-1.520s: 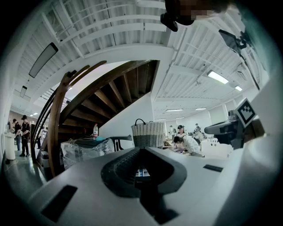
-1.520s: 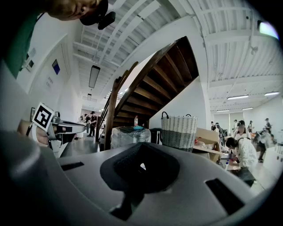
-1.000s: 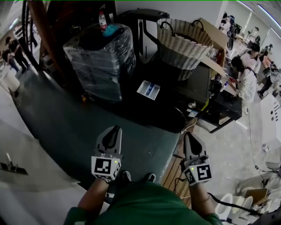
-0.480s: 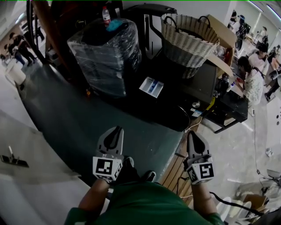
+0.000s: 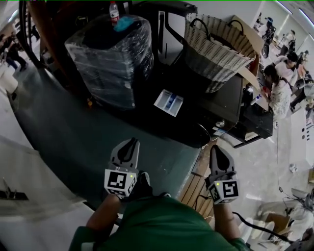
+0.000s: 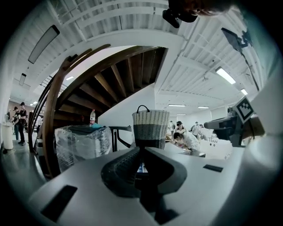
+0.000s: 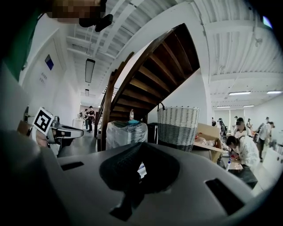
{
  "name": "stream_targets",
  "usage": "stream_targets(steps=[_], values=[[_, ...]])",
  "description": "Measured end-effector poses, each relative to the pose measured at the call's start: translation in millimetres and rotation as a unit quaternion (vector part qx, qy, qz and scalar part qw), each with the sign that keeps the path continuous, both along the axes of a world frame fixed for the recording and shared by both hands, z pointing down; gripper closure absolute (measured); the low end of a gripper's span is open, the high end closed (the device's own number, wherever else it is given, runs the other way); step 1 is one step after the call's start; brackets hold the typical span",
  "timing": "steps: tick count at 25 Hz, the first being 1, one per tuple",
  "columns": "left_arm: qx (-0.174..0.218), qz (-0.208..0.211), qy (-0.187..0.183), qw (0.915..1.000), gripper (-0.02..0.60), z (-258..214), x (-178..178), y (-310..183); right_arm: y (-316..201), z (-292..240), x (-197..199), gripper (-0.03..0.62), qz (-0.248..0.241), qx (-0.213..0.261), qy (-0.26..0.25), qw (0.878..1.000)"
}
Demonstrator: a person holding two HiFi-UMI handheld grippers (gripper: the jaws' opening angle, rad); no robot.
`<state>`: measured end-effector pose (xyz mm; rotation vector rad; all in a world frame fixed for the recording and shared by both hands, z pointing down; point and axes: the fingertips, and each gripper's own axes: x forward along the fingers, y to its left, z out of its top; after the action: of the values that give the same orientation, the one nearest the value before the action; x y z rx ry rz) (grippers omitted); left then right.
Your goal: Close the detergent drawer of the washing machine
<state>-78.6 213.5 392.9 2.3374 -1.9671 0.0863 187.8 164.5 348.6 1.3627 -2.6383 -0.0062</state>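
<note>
The detergent drawer [image 5: 169,102] is a white tray with blue compartments, standing pulled out from the front of the dark washing machine [image 5: 223,100]. My left gripper [image 5: 128,142] and right gripper [image 5: 216,148] are both shut on nothing, held low near my body and well short of the drawer. In the left gripper view the shut left gripper [image 6: 140,150] points toward the machine. In the right gripper view a sliver of the drawer [image 7: 141,169] shows past the shut right gripper [image 7: 140,145].
A wicker basket [image 5: 216,49] stands on the washing machine. Left of it is a plastic-wrapped appliance [image 5: 105,59] with a bottle [image 5: 114,10] on top. A dark green floor [image 5: 73,132] lies ahead, a wooden pallet [image 5: 196,188] at my feet. People [image 5: 279,93] work at the right.
The head view has shifted slightly, so the washing machine and drawer sit a little lower and nearer. Both grippers stay shut in about the same place.
</note>
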Motion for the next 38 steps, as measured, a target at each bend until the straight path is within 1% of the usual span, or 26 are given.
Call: stream_targets(steps=[4, 7, 9, 12, 16, 18, 22, 27, 31, 35, 38], values=[[-0.004, 0.033, 0.004, 0.9994, 0.538, 0.6, -21.5, -38.4, -26.5, -3.4, -24.1, 0.579, 0.018, 0.006, 0.012, 1.0], [-0.001, 0.053, 0.006, 0.9986, 0.543, 3.2, -34.7, -64.7, -42.9, -2.2, -37.5, 0.579, 0.035, -0.002, 0.012, 0.999], [0.0, 0.065, 0.007, 0.9979, 0.543, 8.8, -42.0, -79.0, -50.5, -3.0, -45.4, 0.579, 0.046, -0.002, 0.021, 0.999], [-0.005, 0.075, 0.008, 0.9971, 0.555, 19.5, -52.3, -97.1, -60.9, -2.6, -58.8, 0.579, 0.056, 0.0, 0.033, 0.998], [-0.008, 0.084, 0.008, 0.9964, 0.555, 37.4, -61.4, -116.5, -70.9, 6.4, -68.7, 0.579, 0.069, -0.013, 0.039, 0.997], [-0.019, 0.091, 0.008, 0.9957, 0.555, 46.1, -61.2, -123.2, -73.2, 11.8, -71.0, 0.579, 0.074, -0.02, 0.042, 0.996], [-0.056, 0.103, 0.005, 0.9931, 0.555, 68.6, -53.4, -134.9, -81.2, 22.2, -71.5, 0.579, 0.078, -0.031, 0.043, 0.995], [-0.092, 0.113, 0.0, 0.9893, 0.555, 102.1, -37.2, -147.9, -99.2, 34.6, -71.4, 0.579, 0.068, -0.042, 0.047, 0.996], [-0.123, 0.103, 0.006, 0.9871, 0.555, 122.8, -28.3, -157.3, -121.7, 38.9, -68.3, 0.579, 0.053, -0.044, 0.043, 0.997], [-0.144, 0.087, 0.0, 0.9857, 0.555, 139.5, -19.0, -168.5, -152.8, 42.3, -64.5, 0.579, 0.033, -0.046, 0.045, 0.997], [-0.162, 0.073, -0.01, 0.984, 0.555, 155.6, -12.4, -181.6, -181.6, 44.0, -59.0, 0.579, 0.018, -0.043, 0.035, 0.998]])
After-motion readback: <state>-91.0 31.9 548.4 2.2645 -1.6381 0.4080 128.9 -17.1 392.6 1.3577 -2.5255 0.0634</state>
